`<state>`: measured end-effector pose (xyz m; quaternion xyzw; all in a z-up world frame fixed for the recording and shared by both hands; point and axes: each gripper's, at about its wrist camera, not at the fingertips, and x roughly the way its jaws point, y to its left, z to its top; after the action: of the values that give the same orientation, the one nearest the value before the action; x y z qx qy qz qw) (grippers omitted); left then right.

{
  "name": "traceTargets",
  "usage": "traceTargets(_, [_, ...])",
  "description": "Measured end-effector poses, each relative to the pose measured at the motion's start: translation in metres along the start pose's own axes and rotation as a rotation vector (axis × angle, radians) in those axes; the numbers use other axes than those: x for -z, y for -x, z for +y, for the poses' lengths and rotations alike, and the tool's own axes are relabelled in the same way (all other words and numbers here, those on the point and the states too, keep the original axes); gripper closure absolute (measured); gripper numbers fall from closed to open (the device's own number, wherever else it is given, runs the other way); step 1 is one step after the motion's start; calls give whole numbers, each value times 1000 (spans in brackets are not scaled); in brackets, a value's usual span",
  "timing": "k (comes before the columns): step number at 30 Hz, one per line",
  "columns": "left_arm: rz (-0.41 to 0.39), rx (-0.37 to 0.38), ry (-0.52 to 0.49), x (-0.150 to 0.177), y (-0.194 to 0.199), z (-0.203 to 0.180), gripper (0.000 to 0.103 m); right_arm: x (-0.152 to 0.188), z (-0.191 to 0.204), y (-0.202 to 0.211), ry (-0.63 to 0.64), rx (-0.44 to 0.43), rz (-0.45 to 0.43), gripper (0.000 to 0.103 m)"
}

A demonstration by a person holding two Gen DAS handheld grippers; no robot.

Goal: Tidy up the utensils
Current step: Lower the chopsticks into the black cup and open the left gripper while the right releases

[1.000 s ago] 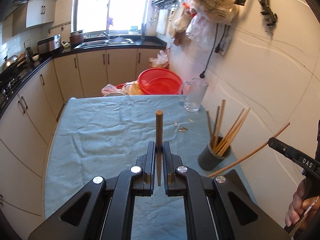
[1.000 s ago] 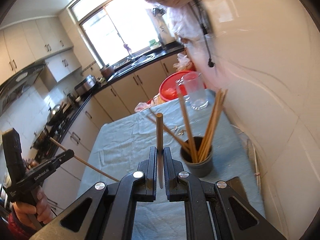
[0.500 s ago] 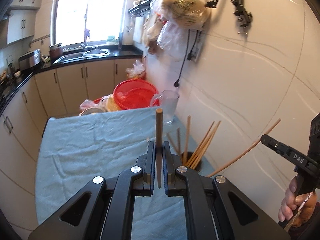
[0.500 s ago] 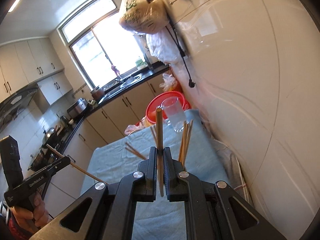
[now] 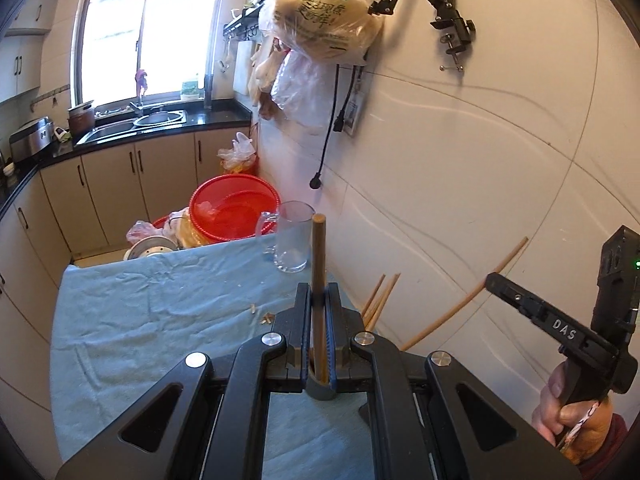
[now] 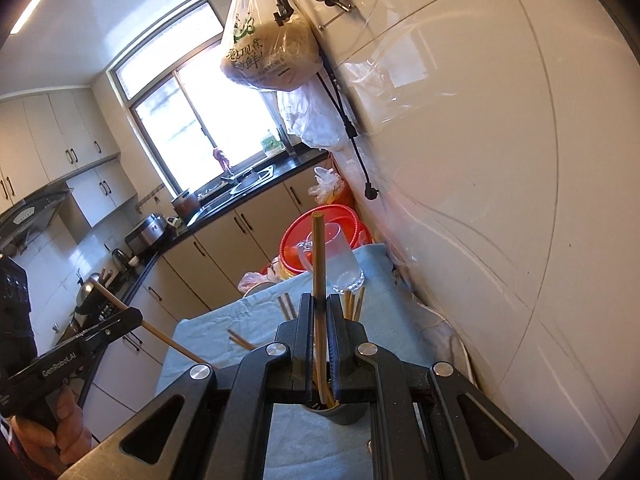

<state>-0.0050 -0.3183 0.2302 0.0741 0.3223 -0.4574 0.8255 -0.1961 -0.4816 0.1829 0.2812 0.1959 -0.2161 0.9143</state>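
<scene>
My left gripper (image 5: 319, 294) is shut on a wooden chopstick (image 5: 319, 248) that stands straight up between its jaws. Right under it, mostly hidden, is the grey cup (image 5: 320, 391) with several chopsticks (image 5: 380, 300) leaning out. My right gripper (image 6: 319, 302) is shut on a thinner chopstick (image 6: 318, 256), held above the same grey cup (image 6: 340, 414). Each gripper shows in the other's view: the right gripper (image 5: 491, 280) with its chopstick (image 5: 460, 306), and the left gripper (image 6: 136, 314) with its chopstick (image 6: 168, 340).
A light blue cloth (image 5: 140, 320) covers the table, with a few crumbs (image 5: 264, 316) on it. A glass mug (image 5: 290, 240) stands at the far edge by the white wall (image 5: 460, 200). A red basin (image 5: 232, 208) sits behind the table. Plastic bags (image 5: 320, 16) hang overhead.
Both grippers rose and swung toward the wall. The grey cup, off to the right in the left wrist view a second ago, now sits under the jaws in both views. Both chopsticks stay gripped.
</scene>
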Motion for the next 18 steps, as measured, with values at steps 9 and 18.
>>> traceTargets(9, [53, -13, -18, 6, -38, -10, 97, 1, -2, -28, 17, 15, 37, 96])
traceTargets(18, [104, -21, -21, 14, -64, -9, 97, 11, -1, -62, 39, 16, 111, 96])
